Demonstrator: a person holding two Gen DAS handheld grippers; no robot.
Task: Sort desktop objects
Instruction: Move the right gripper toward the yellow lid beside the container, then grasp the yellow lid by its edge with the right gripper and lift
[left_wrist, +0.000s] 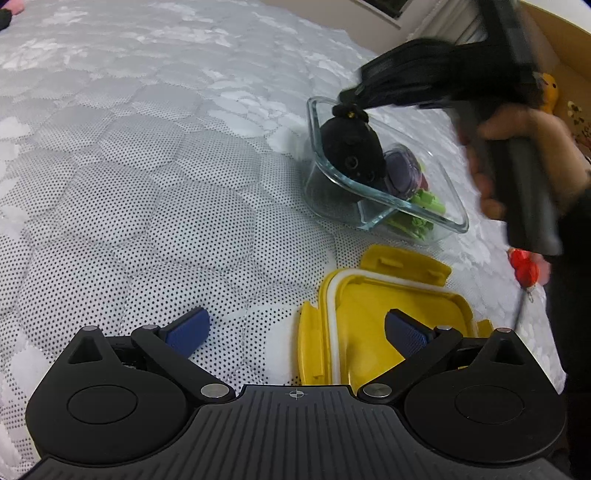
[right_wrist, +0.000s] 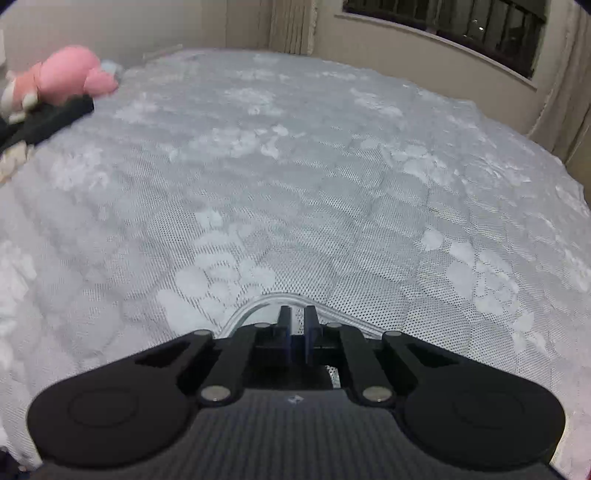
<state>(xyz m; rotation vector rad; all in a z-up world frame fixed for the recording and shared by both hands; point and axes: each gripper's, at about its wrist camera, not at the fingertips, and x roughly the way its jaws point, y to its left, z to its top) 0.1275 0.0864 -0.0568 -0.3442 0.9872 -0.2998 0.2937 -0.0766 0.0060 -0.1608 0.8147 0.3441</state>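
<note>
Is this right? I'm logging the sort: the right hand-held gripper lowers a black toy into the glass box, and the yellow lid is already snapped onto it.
Not quite. In the left wrist view the yellow lid lies on the bedcover beside the glass box, not on it. The right hand-held gripper does hold the black toy over the box.

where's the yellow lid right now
In the left wrist view, the yellow plastic snap-lock lid lies on the white patterned bedspread at lower right, just in front of the clear glass container.
</note>
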